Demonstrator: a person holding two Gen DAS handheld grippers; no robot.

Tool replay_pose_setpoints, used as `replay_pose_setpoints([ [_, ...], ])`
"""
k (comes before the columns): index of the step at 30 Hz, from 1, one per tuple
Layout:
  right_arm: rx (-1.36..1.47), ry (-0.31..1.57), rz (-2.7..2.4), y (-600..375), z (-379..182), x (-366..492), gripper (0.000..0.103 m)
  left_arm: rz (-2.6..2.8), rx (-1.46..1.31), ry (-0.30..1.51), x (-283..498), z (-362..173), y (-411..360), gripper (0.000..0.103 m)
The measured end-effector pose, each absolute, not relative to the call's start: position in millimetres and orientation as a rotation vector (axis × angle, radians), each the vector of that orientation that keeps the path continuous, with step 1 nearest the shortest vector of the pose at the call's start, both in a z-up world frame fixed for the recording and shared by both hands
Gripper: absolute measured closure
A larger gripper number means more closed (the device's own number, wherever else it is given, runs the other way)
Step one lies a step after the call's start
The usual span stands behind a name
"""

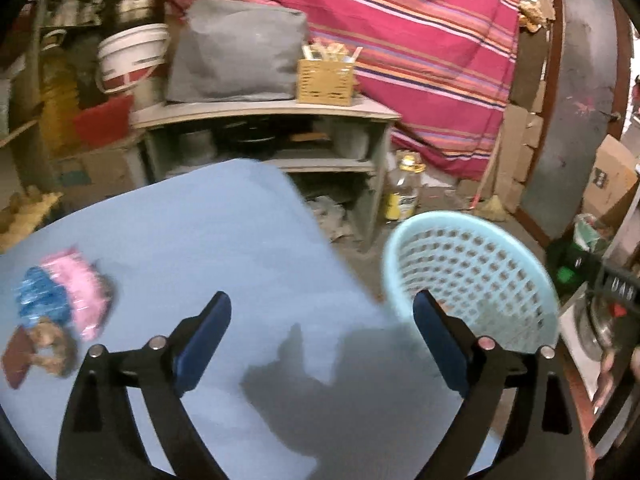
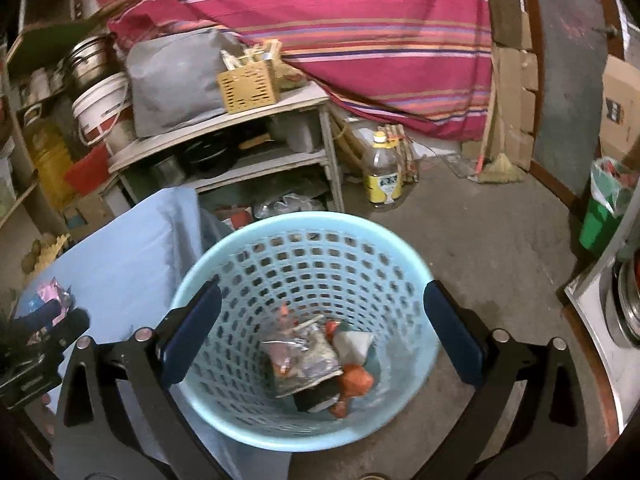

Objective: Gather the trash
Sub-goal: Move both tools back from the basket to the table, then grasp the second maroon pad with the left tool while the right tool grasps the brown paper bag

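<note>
Pink-blue wrappers [image 1: 66,296] on blue table; crumpled trash [image 2: 316,364] inside upright basket [image 2: 208,276].

A striped cloth [image 2: 320,20] hangs behind a shelf [image 2: 224,128] bearing a grey bag [image 2: 172,80].

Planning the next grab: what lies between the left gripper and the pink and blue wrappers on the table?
Only bare blue tablecloth separates the left gripper from the wrappers, per the left wrist view.

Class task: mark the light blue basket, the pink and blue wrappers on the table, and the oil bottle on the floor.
light blue basket [image 2: 304,222]: right wrist view, far rim.
pink and blue wrappers [image 1: 66,294]: left wrist view, middle of the pile.
oil bottle [image 2: 383,172]: right wrist view, clear body above the label.
</note>
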State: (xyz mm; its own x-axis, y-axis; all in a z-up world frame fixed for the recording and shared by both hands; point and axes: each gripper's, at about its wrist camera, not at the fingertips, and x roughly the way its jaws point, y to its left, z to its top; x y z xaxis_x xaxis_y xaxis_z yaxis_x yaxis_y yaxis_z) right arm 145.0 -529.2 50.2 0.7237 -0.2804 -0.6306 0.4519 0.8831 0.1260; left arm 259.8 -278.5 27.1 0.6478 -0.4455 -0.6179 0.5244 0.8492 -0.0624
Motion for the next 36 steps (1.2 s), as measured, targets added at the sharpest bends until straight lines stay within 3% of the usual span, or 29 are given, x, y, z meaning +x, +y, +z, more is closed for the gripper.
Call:
replay_pose_setpoints([
  [6,0.228,0.666,-0.352,-485,47,168,0.004,-0.433,0.14,0.634,264,24,-184,0.007],
  [17,0.139,0.745,-0.261,-408,24,215,0.004,-0.23,0.116,0.713,314,-2,-33,0.006],
  [36,0.144,0.807,-0.113,-311,5,279,0.004,-0.238,0.086,0.944,361,-51,49,0.006],
])
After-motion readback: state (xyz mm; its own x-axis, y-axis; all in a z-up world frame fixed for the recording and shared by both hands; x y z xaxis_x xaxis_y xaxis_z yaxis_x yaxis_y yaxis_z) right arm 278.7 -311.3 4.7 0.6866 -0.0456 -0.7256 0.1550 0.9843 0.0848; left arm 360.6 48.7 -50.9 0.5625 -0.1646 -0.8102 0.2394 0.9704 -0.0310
